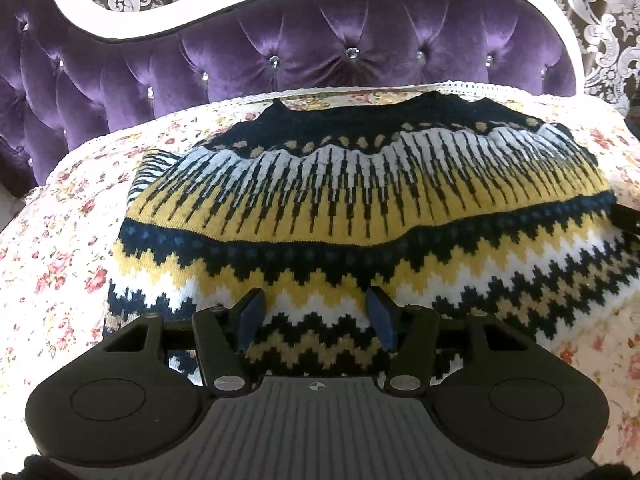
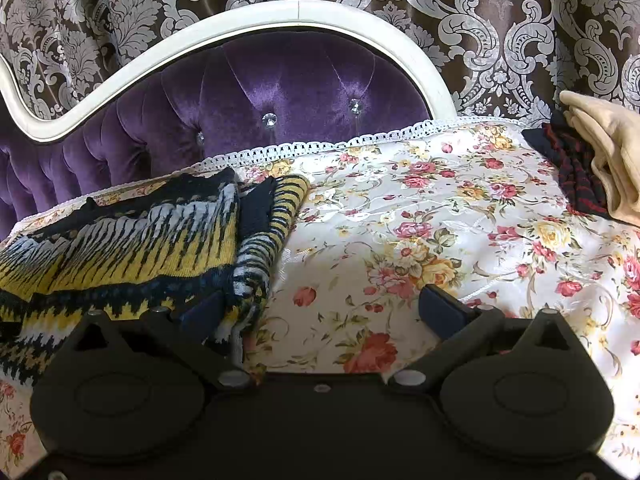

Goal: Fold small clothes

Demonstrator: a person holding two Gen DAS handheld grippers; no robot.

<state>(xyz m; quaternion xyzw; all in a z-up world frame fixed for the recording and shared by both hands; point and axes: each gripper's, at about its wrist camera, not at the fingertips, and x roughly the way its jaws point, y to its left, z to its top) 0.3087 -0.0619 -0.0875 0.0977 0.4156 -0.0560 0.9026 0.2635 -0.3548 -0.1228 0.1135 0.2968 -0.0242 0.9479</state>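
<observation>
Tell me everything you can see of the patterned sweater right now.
The knit sweater lies partly folded on the floral bedspread, near the purple headboard. Navy, mustard, white and tan bands run across it in zigzags and stripes. A sleeve is folded in at its right edge. The left hand-held gripper hovers open over its near hem; the right hand-held gripper stands open beside that edge.

Navy, yellow and white zigzag-patterned sweater (image 1: 360, 216) on floral cream bedspread (image 2: 440, 220); purple tufted headboard (image 1: 280, 60).

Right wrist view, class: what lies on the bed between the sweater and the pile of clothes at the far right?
Only bare floral bedspread lies between the sweater and the pile.
</observation>
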